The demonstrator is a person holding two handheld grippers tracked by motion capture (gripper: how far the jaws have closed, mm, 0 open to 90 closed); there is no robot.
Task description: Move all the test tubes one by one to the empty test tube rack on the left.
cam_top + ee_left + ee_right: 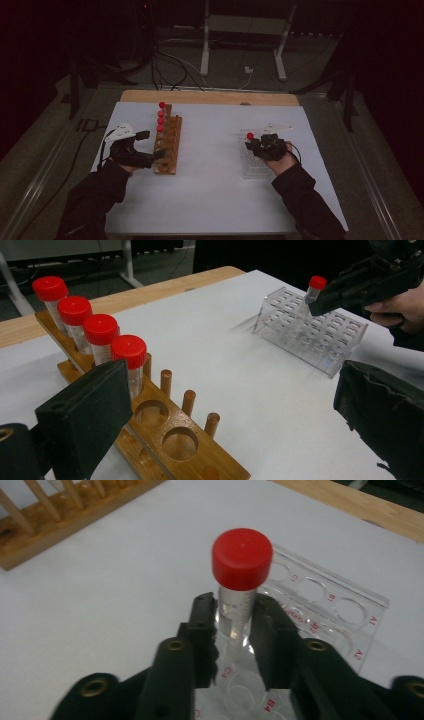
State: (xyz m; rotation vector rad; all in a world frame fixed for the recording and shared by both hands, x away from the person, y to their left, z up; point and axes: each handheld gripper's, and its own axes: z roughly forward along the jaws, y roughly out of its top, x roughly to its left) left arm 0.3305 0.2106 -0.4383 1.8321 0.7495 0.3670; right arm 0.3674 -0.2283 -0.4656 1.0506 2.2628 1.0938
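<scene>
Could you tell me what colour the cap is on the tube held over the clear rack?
Red; the cap shows best in the right gripper view.

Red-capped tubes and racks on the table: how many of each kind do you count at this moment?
Red-capped tubes in the wooden rack: 4
Red-capped tube in the right gripper, over the clear rack: 1
Racks: 2 (one wooden, one clear plastic)
Total: 5 tubes and 2 racks, 7 things.
</scene>
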